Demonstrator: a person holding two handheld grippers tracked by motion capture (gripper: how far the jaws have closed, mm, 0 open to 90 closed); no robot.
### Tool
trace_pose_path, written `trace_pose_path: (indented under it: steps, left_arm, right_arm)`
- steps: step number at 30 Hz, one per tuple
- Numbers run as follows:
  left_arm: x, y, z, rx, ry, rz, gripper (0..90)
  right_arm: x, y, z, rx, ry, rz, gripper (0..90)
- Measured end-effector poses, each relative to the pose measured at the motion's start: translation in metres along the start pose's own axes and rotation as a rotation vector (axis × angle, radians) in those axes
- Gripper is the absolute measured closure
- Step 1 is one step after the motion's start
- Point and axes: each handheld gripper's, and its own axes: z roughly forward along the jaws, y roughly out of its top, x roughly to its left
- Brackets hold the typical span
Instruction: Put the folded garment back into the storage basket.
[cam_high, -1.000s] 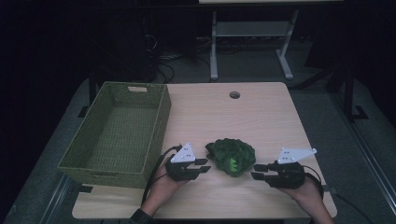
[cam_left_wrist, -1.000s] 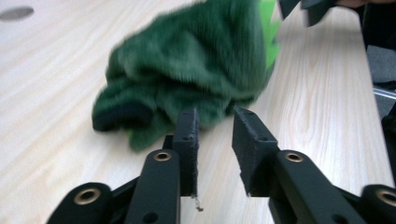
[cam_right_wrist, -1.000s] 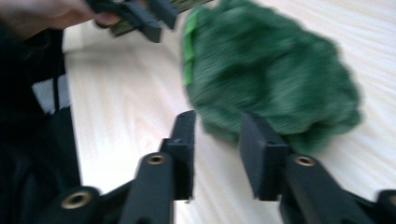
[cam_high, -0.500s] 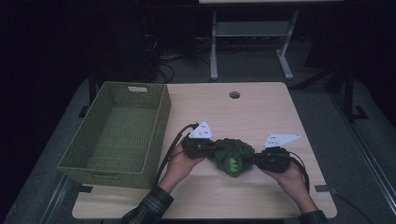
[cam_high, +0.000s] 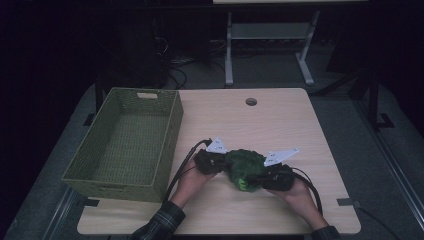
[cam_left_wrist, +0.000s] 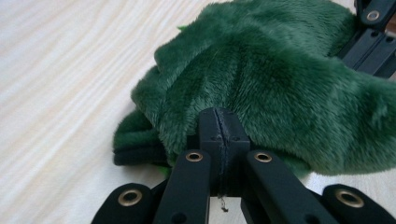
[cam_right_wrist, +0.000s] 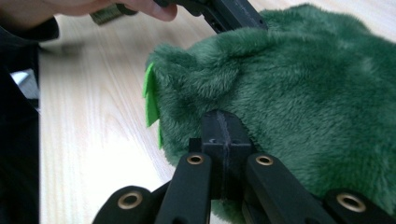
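1. The green plush toy (cam_high: 243, 167) lies on the table (cam_high: 280, 120) near its front edge, about midway along it.
2. The left gripper (cam_left_wrist: 218, 122) pinches the toy's fur on one side, jaws pressed together.
3. The right gripper (cam_right_wrist: 222, 125) pinches the opposite side, jaws likewise together.
4. The green woven basket (cam_high: 127, 142) sits along the table's left edge.
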Motion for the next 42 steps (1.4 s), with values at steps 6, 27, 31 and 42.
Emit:
trace_pose_path:
  steps: [6,27,31,42]
  left_arm:
    - [0.001,-0.004,0.013,0.027,0.003,-0.006,89.8]
    - [0.003,-0.001,-0.002,-0.031,0.013,0.005,84.5]
    - [-0.005,0.002,-0.015,-0.045,0.003,0.007,85.0]
    - [-0.037,-0.011,-0.027,-0.043,-0.083,-0.021,89.7]
  right_arm:
    - [-0.002,-0.008,0.008,0.045,-0.017,0.01,90.0]
    - [-0.033,0.009,-0.055,-0.148,-0.181,0.038,90.0]
    - [-0.053,0.008,-0.057,-0.144,-0.237,0.076,90.0]
    - [-0.09,0.002,-0.023,-0.038,-0.25,0.115,90.0]
